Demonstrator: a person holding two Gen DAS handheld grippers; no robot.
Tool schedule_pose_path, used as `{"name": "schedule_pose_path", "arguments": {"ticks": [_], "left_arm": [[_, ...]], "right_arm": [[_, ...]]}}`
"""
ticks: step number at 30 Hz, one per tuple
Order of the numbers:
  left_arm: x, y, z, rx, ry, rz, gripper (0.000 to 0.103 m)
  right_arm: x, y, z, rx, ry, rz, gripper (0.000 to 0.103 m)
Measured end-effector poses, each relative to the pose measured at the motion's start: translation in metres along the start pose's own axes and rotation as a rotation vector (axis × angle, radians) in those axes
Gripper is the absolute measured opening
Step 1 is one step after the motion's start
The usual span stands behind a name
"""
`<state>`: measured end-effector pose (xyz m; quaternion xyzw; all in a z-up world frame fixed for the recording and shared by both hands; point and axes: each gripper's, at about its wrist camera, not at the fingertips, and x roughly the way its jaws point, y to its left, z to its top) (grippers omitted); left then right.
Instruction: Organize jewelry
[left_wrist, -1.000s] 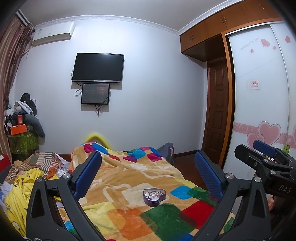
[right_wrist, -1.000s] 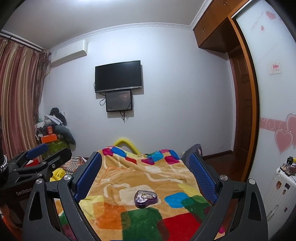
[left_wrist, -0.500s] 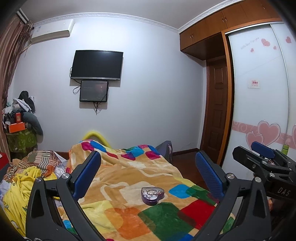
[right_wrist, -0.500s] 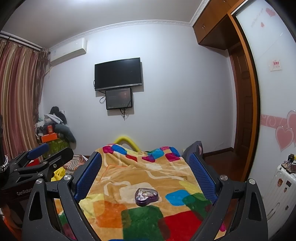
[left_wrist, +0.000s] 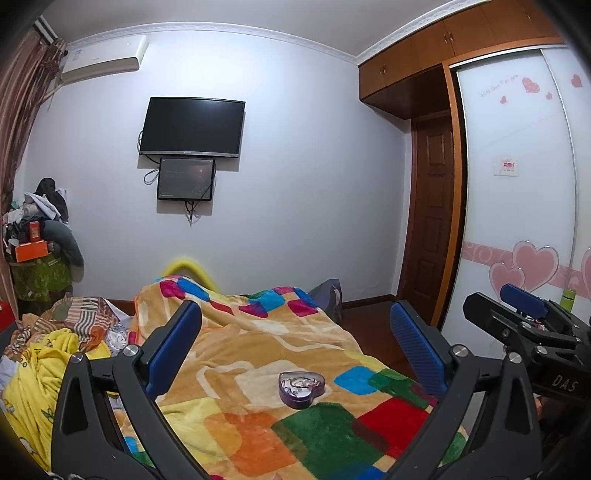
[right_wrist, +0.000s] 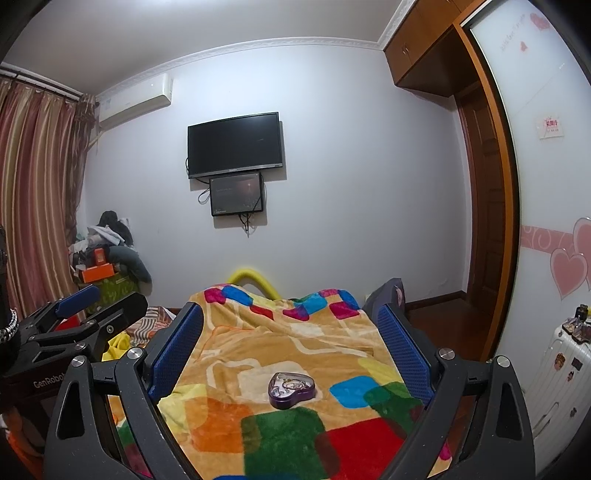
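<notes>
A purple heart-shaped jewelry box (left_wrist: 301, 388) lies open on the colourful blanket (left_wrist: 258, 354), with small jewelry pieces inside. It also shows in the right wrist view (right_wrist: 291, 389). My left gripper (left_wrist: 295, 339) is open and empty, held above and short of the box. My right gripper (right_wrist: 291, 338) is open and empty too, at about the same distance from the box. Each gripper shows at the edge of the other's view: the right one (left_wrist: 524, 321) and the left one (right_wrist: 88, 314).
The blanket (right_wrist: 295, 354) covers a bed. Crumpled yellow and striped cloths (left_wrist: 48, 350) lie at its left. A cluttered stand (right_wrist: 107, 269) is by the curtain. A TV (right_wrist: 234, 146) hangs on the far wall. A wardrobe (left_wrist: 517, 184) and a white suitcase (right_wrist: 561, 373) stand at right.
Both grippers tilted slightly upward, so the room and box sit a little lower in view. Both jaws stay open. The box has not moved.
</notes>
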<state>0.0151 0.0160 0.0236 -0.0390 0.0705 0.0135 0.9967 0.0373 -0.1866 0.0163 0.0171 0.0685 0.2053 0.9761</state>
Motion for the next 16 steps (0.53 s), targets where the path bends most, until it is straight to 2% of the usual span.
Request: {"name": "schedule_pose_path", "arguments": {"ticks": [16], "left_arm": [[0.0061, 0.0026, -0.0010, -0.006, 0.015, 0.002, 0.103]], "right_arm": [[0.0060, -0.0031, -0.0021, 0.014, 0.014, 0.000, 0.094]]}}
